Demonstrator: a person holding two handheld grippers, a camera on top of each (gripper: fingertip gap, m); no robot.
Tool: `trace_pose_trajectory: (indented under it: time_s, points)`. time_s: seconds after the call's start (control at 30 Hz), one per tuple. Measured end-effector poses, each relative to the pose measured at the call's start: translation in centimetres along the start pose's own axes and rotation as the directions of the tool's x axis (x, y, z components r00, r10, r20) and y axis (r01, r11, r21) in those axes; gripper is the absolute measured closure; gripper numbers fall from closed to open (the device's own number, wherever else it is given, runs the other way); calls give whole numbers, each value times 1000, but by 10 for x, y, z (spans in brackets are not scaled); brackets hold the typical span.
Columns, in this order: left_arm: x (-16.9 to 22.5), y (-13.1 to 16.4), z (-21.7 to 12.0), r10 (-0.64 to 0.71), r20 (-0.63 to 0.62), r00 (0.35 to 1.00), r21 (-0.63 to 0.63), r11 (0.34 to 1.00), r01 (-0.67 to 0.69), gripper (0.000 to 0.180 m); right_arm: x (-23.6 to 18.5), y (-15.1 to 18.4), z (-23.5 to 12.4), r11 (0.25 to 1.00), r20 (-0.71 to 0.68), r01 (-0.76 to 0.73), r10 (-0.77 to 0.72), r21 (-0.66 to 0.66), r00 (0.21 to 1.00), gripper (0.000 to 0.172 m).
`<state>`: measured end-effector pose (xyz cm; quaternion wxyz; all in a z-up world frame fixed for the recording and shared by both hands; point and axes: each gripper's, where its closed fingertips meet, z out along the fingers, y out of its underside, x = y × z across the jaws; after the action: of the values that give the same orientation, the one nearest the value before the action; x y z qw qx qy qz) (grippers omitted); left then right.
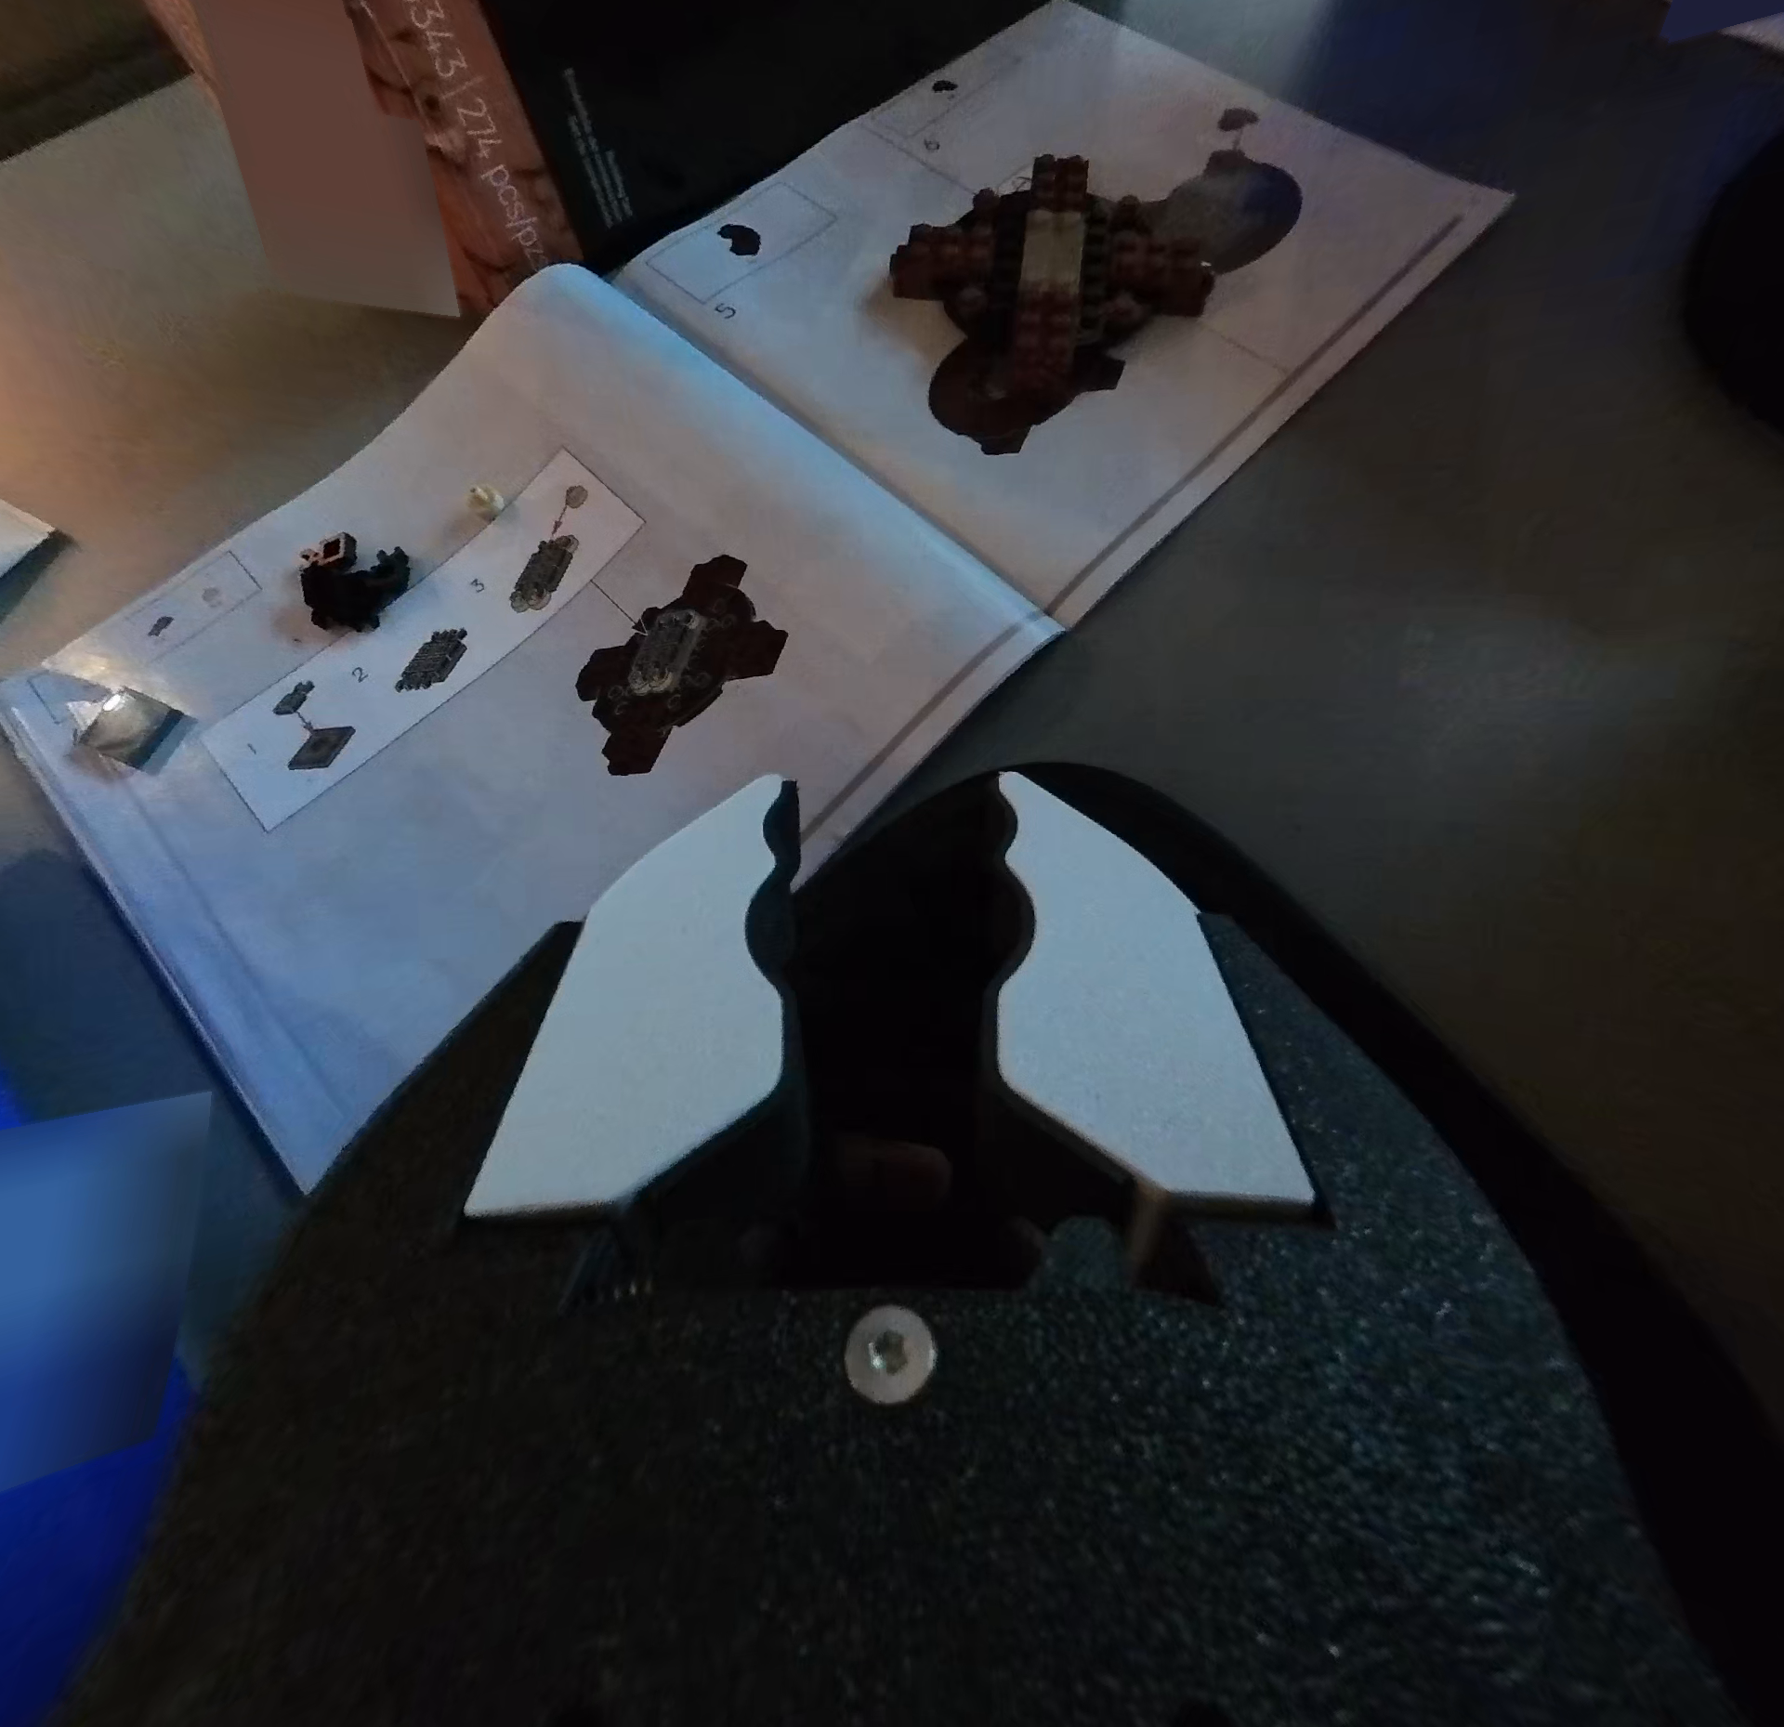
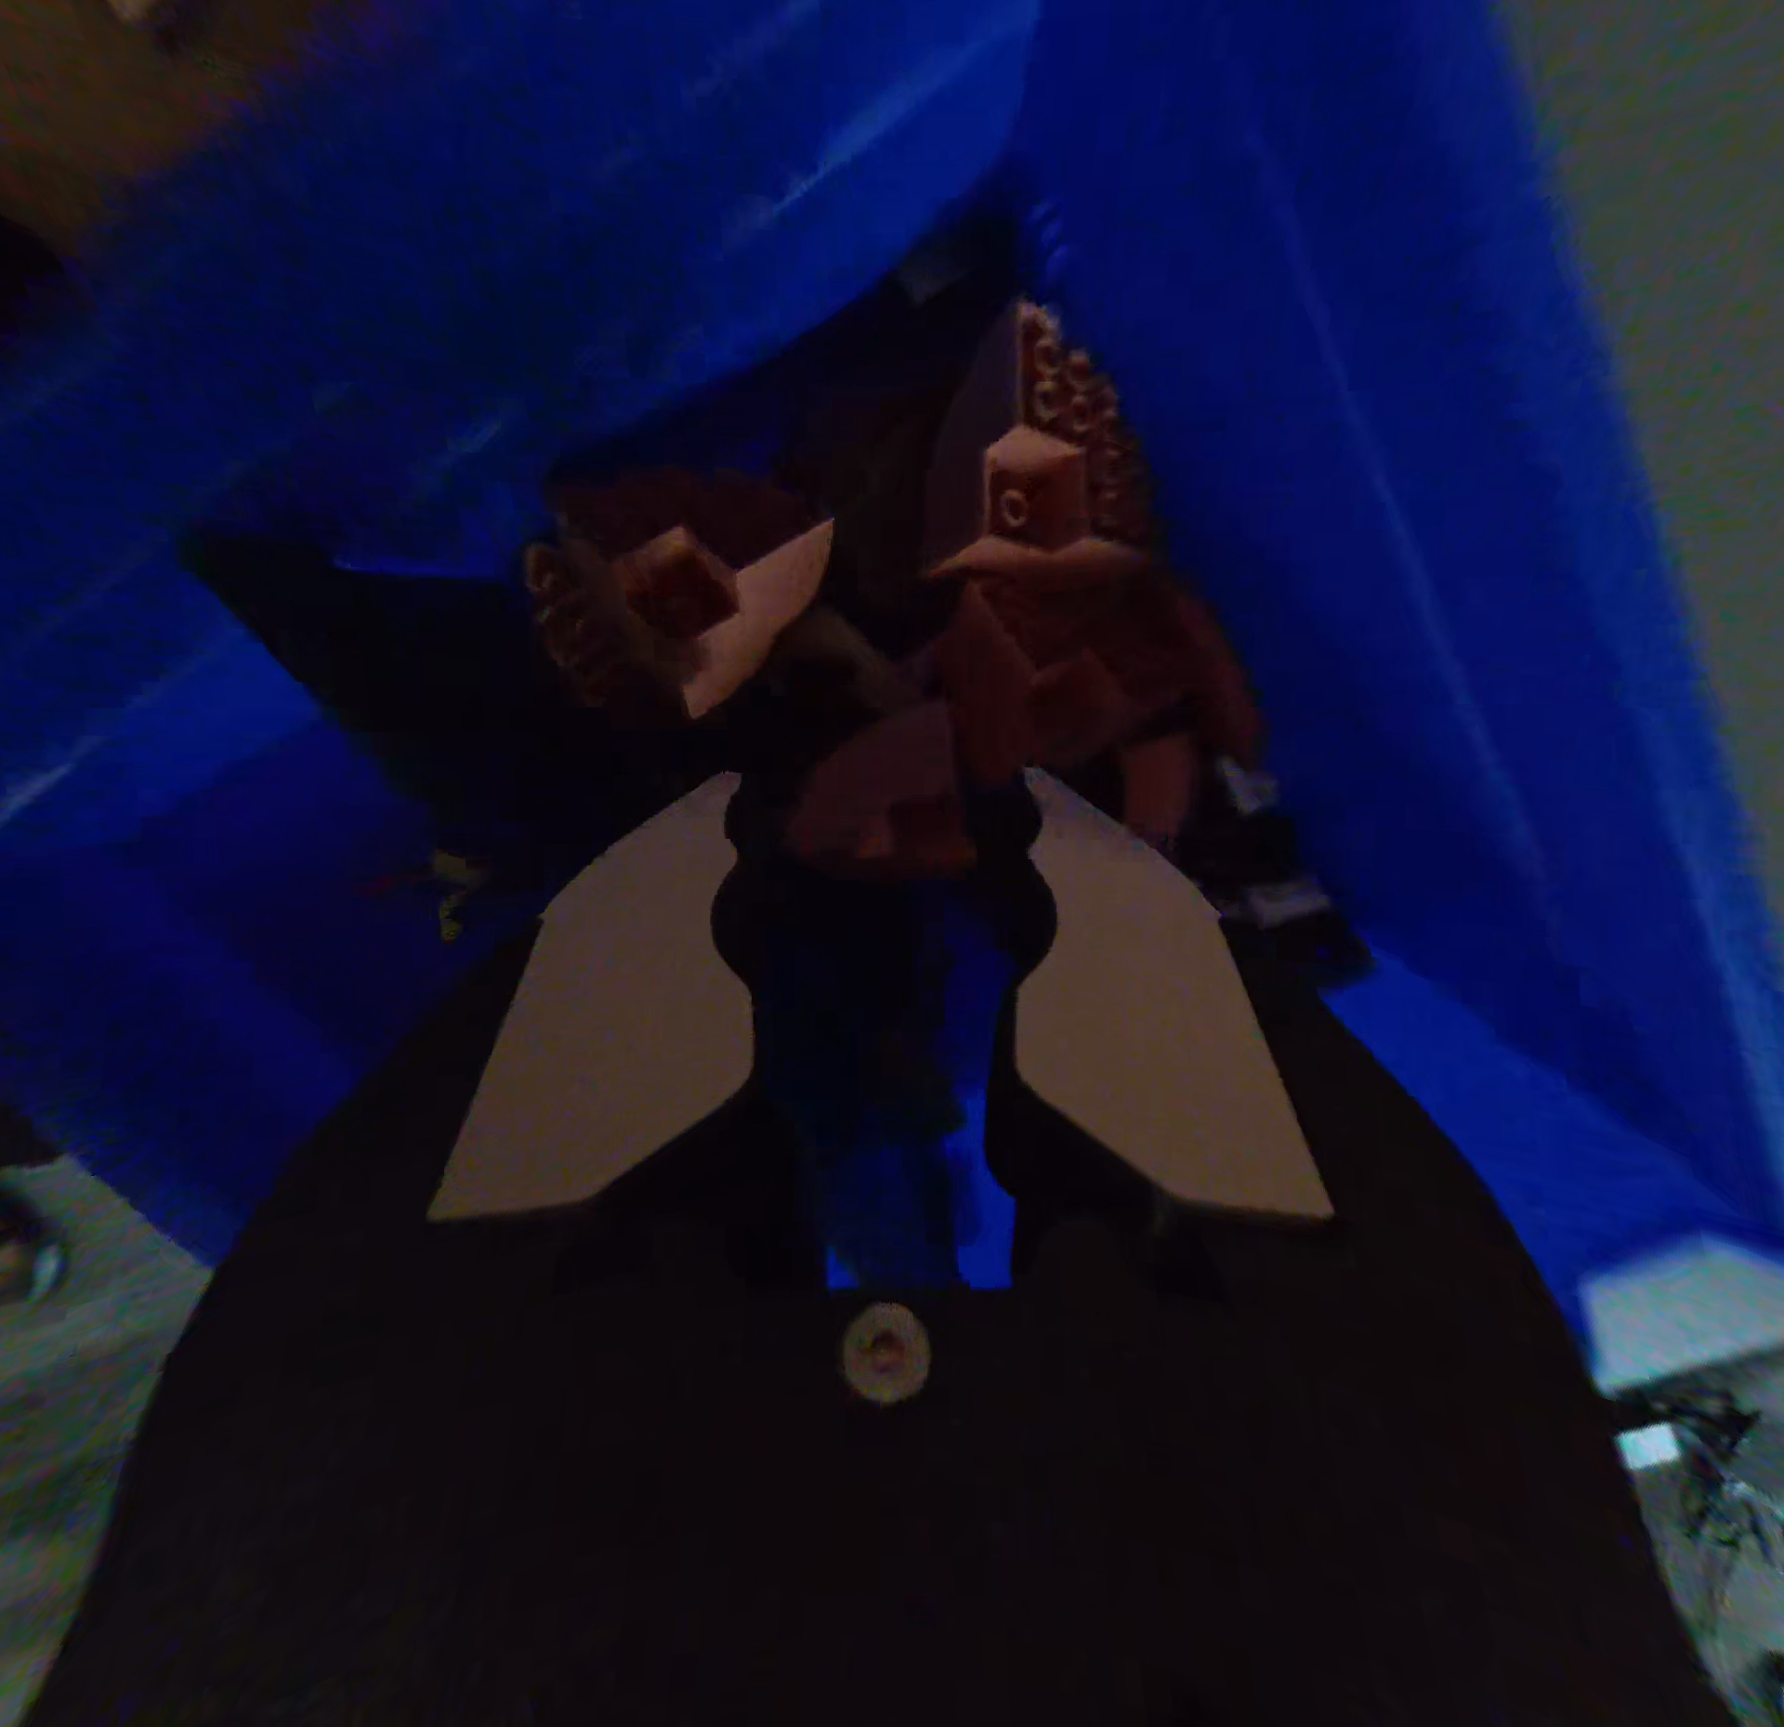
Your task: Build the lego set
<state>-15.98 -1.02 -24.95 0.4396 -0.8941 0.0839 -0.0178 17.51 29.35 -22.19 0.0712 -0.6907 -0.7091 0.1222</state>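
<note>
The left gripper [image 1: 898, 793] has its fingers partly open on nothing, hovering over the near edge of an open instruction booklet [image 1: 541, 870] on the dark counter [image 1: 1400, 715]. At eleven o'clock lie small black bricks [image 1: 348, 585]; at twelve, a brown brick model [image 1: 1047, 271]. The right gripper [image 2: 880, 793] has its fingers apart inside a blue bag [image 2: 1351, 426], a brown brick piece [image 2: 883, 802] between the tips; whether they press it cannot be told. More brown pieces [image 2: 1052, 600] lie at one o'clock.

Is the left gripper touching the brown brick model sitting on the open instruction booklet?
Apart. In the left wrist view the left gripper hangs open at the booklet's near edge, while the brown brick model sits on the far page, bare paper between them.
</note>
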Motion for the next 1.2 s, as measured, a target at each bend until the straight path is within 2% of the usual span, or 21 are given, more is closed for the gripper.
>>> trace_pose_trajectory:
  time_s: [0.1,0.13,0.2,0.3,0.4,0.47,0.53,0.6,0.7,0.77,0.83,0.97,1.07,1.2]
  points:
    - [-1,0,0,-14,-5,1000,-3,1000,14,145,-8,20,29,985,44,7,0,-172,999,125]
    - [-1,0,0,-17,-8,1000,-5,1000,17,145,-7,19,25,986,44,12,-4,-165,999,139]
    - [-1,0,0,-25,-15,1000,-5,1000,25,145,6,18,12,990,-33,-5,0,-142,999,142]
    - [0,1,1,-48,-37,998,-6,999,48,146,23,24,-7,993,-108,-74,64,-96,992,165]
    - [-1,0,0,-78,-62,995,1,997,79,146,36,40,-20,985,-189,-104,77,-140,979,164]
    - [-1,-1,-1,-96,-72,993,8,995,96,147,35,36,-24,991,-188,-81,59,-110,980,163]
    - [-1,-1,-1,-107,-78,991,10,994,108,148,24,22,-22,998,-131,-54,48,-42,990,161]
    - [-1,-1,-1,-111,-81,991,9,994,112,149,7,8,-13,1000,-34,-26,25,-11,999,152]
    - [-1,-1,-1,-109,-78,991,8,994,110,149,-7,3,10,995,12,16,-15,-100,1000,133]
    - [-2,-1,0,-110,-77,991,6,994,110,149,-10,8,26,982,23,45,-41,-182,999,127]
    - [-2,-1,0,-112,-77,991,7,994,113,149,-11,13,33,975,48,28,-18,-219,999,139]
    - [-2,-1,0,-107,-70,992,5,994,108,149,23,38,18,961,-102,-17,-12,-276,995,161]
    - [-2,0,0,-115,-79,990,0,993,115,149,28,44,7,969,-107,-77,53,-233,993,162]
    - [-2,-1,0,-138,-97,986,5,990,139,150,40,48,-12,973,-186,-65,23,-223,982,162]
